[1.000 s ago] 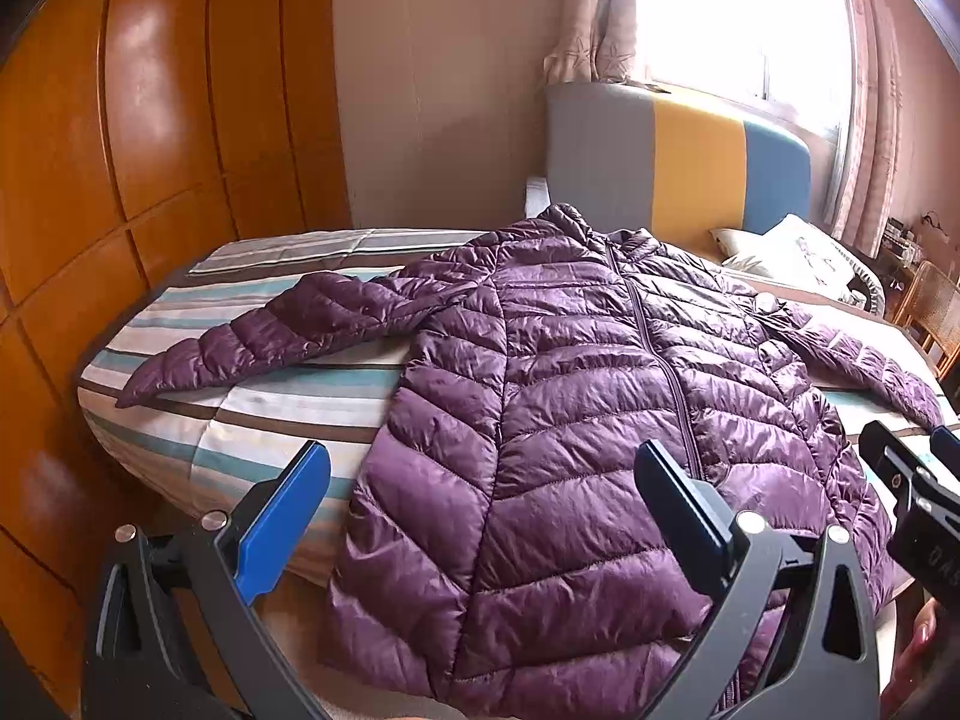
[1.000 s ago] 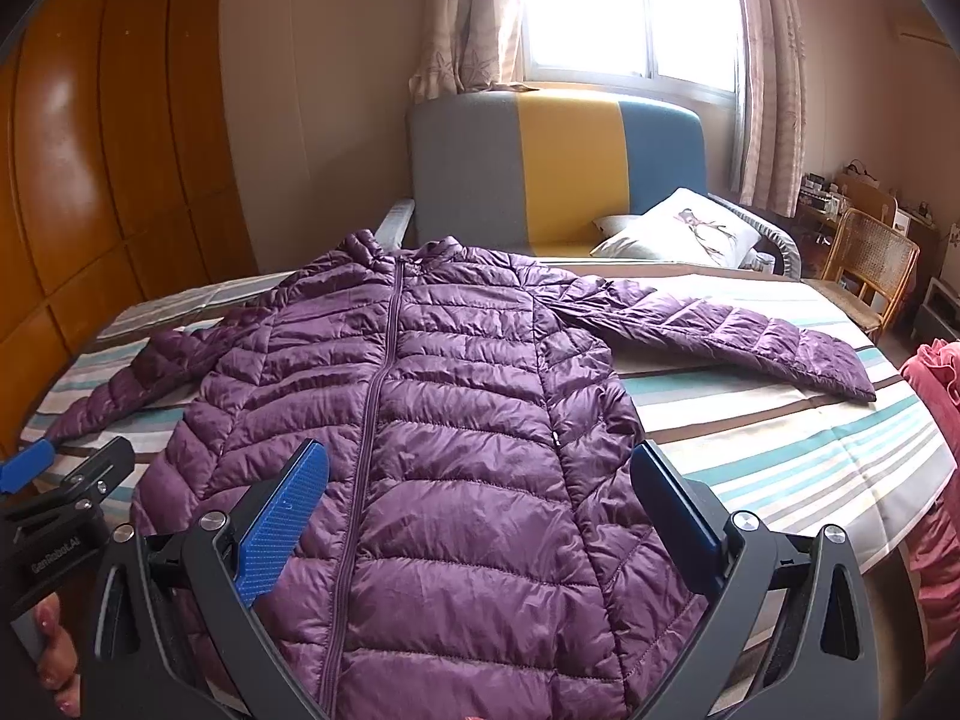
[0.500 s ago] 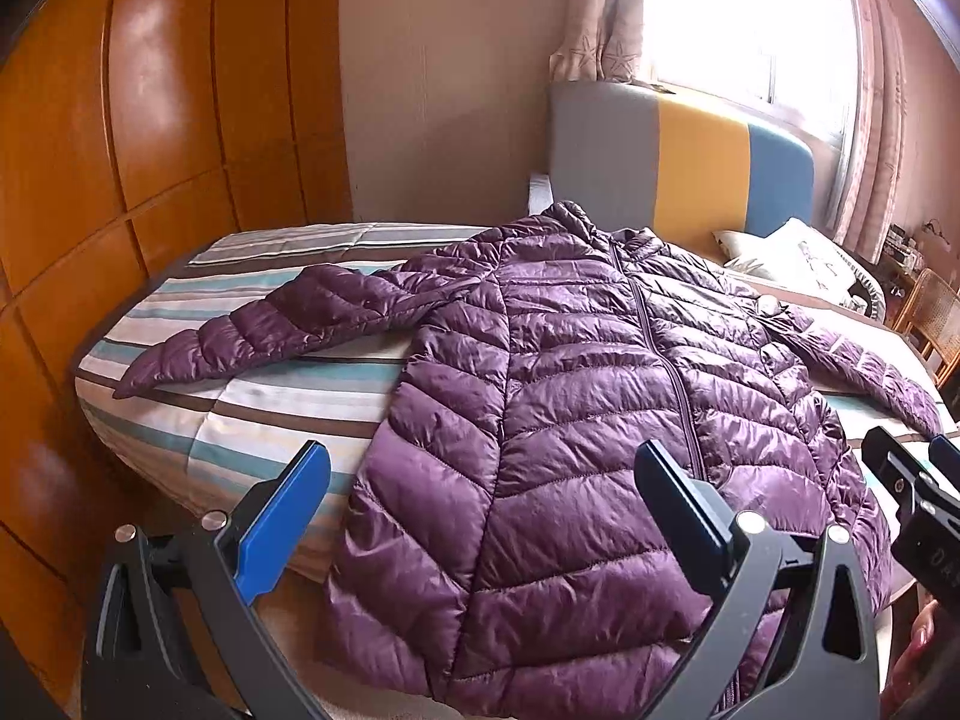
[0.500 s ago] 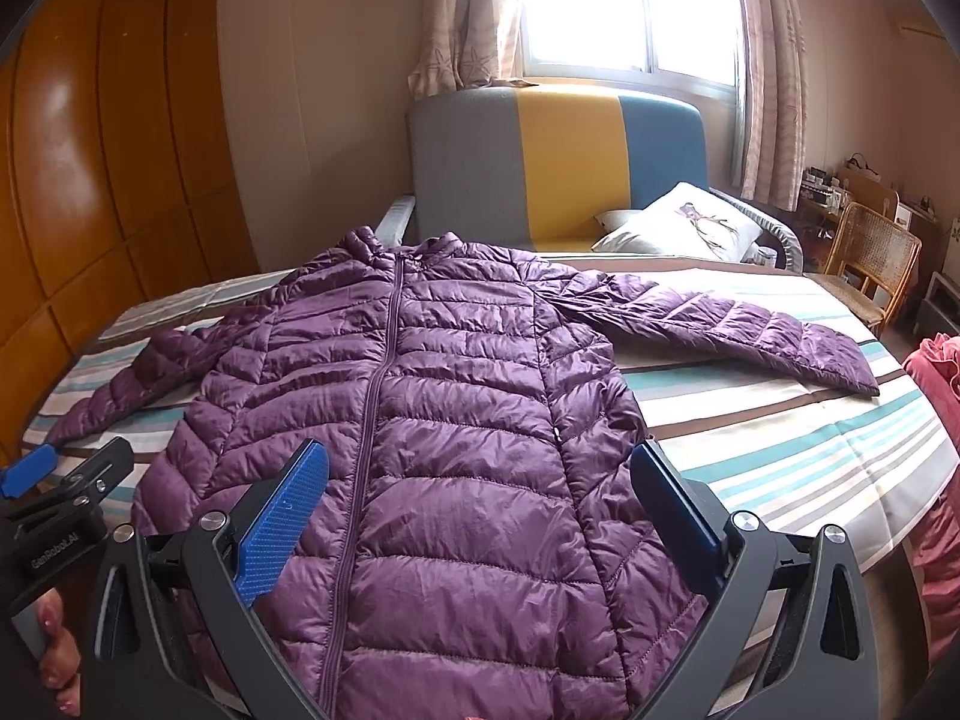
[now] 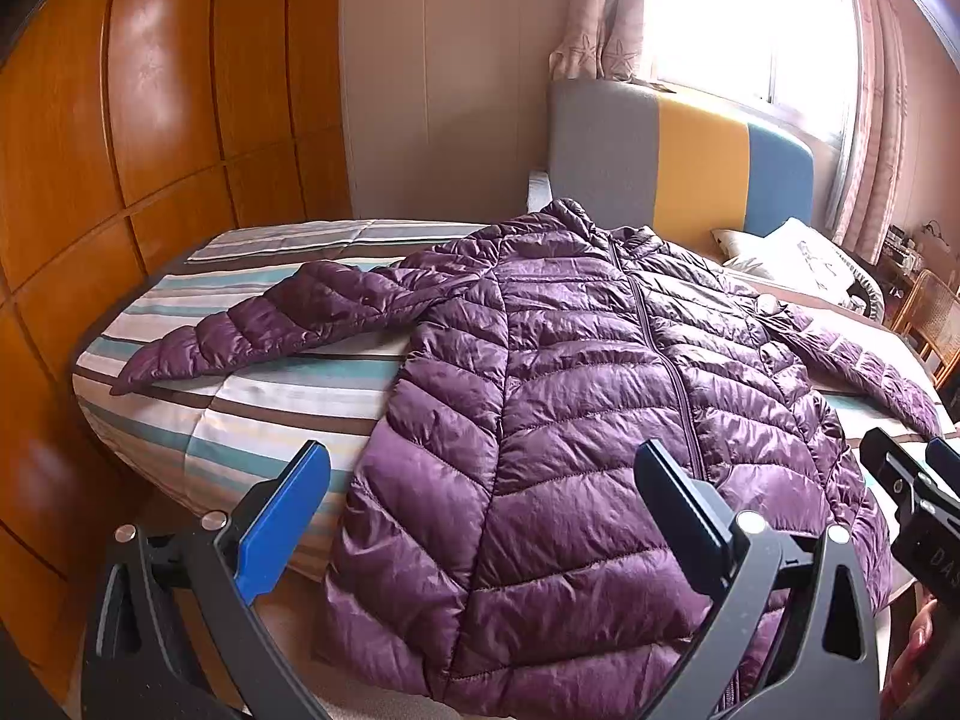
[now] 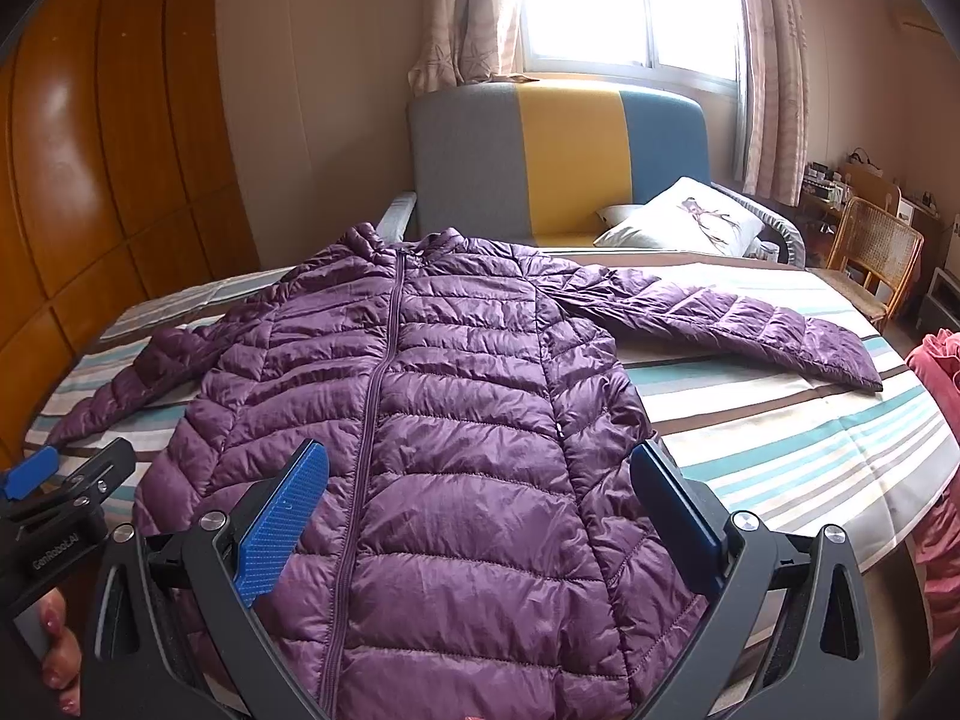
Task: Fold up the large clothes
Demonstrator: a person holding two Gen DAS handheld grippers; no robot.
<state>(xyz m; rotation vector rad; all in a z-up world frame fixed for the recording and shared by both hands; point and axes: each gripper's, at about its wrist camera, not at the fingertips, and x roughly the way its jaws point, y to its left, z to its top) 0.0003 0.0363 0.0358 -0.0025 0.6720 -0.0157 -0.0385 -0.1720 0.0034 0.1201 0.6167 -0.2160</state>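
A home bedroom: striped bed [image 6: 780, 456], wooden wardrobe [image 5: 120, 120], curtained window [image 6: 624, 0], cushioned sofa [image 6: 558, 162].

The left gripper [image 6: 36, 492] is showing "GenRobot.AI"; the right gripper [image 5: 924, 480] is showing only "DAS", cut off.

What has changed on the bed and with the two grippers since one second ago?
Almost nothing. The left gripper has turned slightly, so its view of the bed shifted a little. Nothing was gripped or released. The purple jacket still lies flat, zipped, both sleeves spread out. The left gripper and the right gripper remain open above its hem, and the pillow has not moved.
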